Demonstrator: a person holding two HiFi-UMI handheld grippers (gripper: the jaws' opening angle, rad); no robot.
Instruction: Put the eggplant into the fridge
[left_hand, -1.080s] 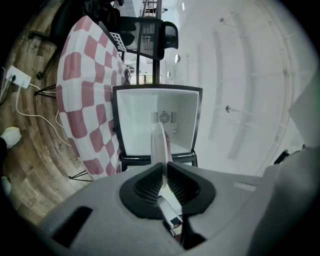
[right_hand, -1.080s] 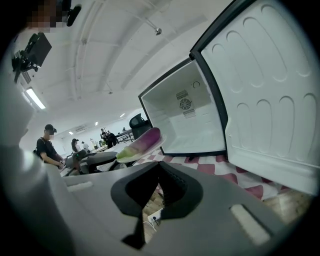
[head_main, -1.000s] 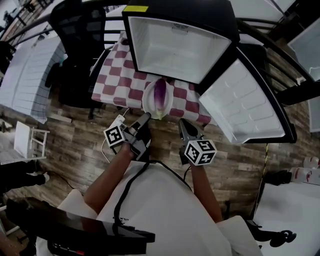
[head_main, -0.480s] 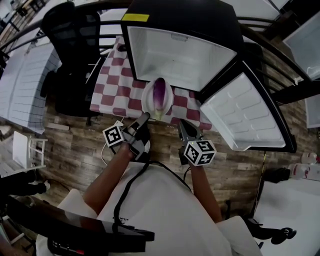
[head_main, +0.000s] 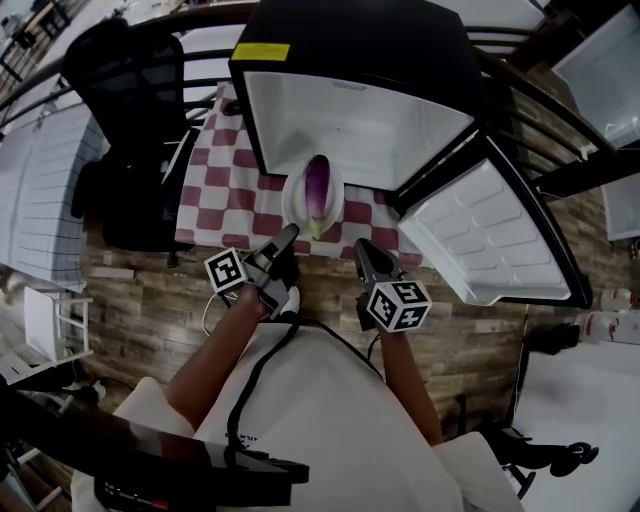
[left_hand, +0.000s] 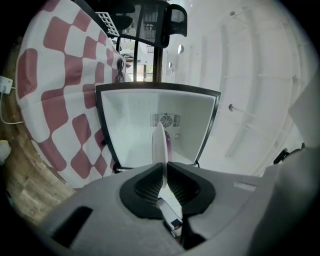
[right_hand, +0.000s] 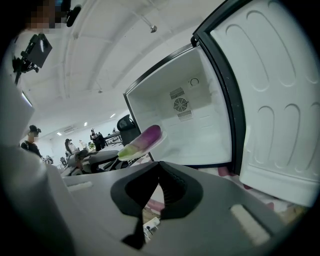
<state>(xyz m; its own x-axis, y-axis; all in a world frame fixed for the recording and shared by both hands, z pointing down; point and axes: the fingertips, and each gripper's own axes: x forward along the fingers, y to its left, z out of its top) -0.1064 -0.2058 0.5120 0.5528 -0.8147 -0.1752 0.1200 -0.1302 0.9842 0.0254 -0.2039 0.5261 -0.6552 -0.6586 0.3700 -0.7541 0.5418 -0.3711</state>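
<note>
Eggplant riding on a plate, held in front of the open fridge

The left gripper (head_main: 291, 234) is clamped on the near rim of a white plate (head_main: 296, 203), and the purple eggplant (head_main: 318, 184) lies loose on it, just in front of the fridge (head_main: 400, 125) that stands on a red-and-white checked cloth (head_main: 222, 190). The fridge's door (head_main: 490, 230) is swung wide to the right. The right gripper (head_main: 362, 250) hangs beside the plate with its jaws closed on nothing. The eggplant looks light, firm and smooth-skinned, so it could roll if the plate tips. The plate is stiff and gripped at only 1 edge, so it probably needs to stay level. If lifted off, the eggplant's thick middle seems the best grip.
</note>
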